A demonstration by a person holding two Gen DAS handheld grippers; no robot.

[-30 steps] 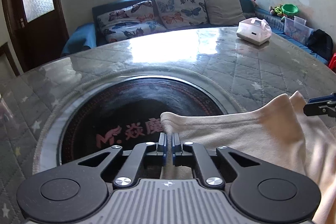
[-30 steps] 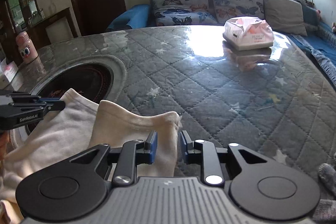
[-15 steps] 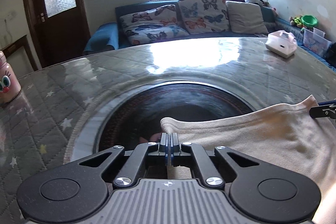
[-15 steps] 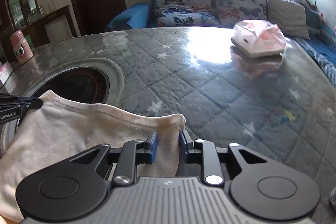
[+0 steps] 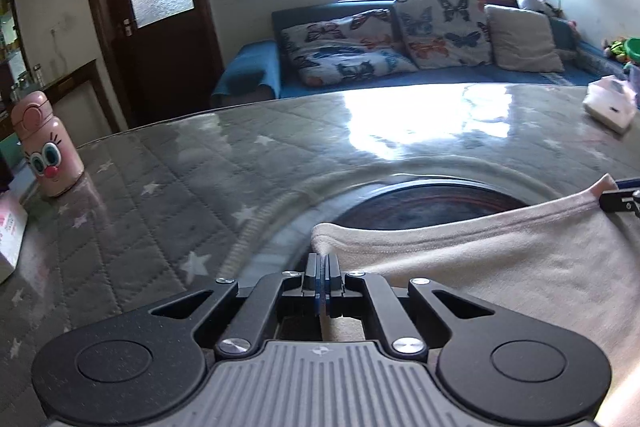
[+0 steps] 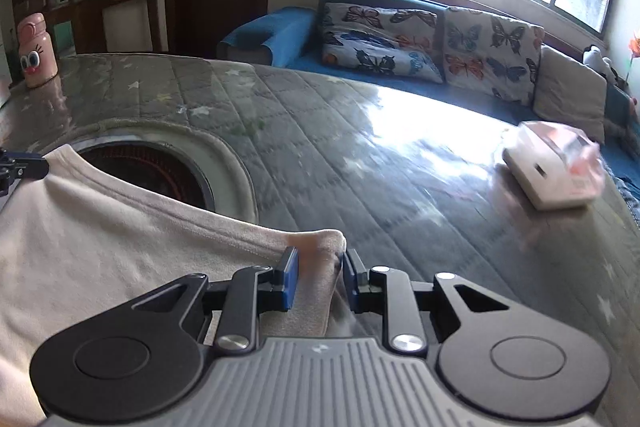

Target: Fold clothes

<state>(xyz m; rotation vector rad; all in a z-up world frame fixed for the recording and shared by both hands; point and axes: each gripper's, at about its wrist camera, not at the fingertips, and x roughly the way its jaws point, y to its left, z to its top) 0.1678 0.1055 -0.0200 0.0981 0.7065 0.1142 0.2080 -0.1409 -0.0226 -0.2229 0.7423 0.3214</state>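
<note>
Two grippers, one cream garment (image 5: 500, 259) stretched between, over the table (image 5: 168, 187) and its dark round inset (image 6: 160, 167). Left (image 5: 321, 263) pinched tight on one corner; right (image 6: 316, 267) clamped on the other, thicker fold.

A corner of the cream garment (image 6: 120, 227) is pinched between the blue pads of the right tongs (image 6: 317, 267). Its far corner is held by the left tongs (image 6: 20, 167) above a dark round opening (image 6: 160, 167) in the quilted tabletop (image 6: 360, 155), where a white box (image 6: 556, 167) is seen, blurred.
</note>
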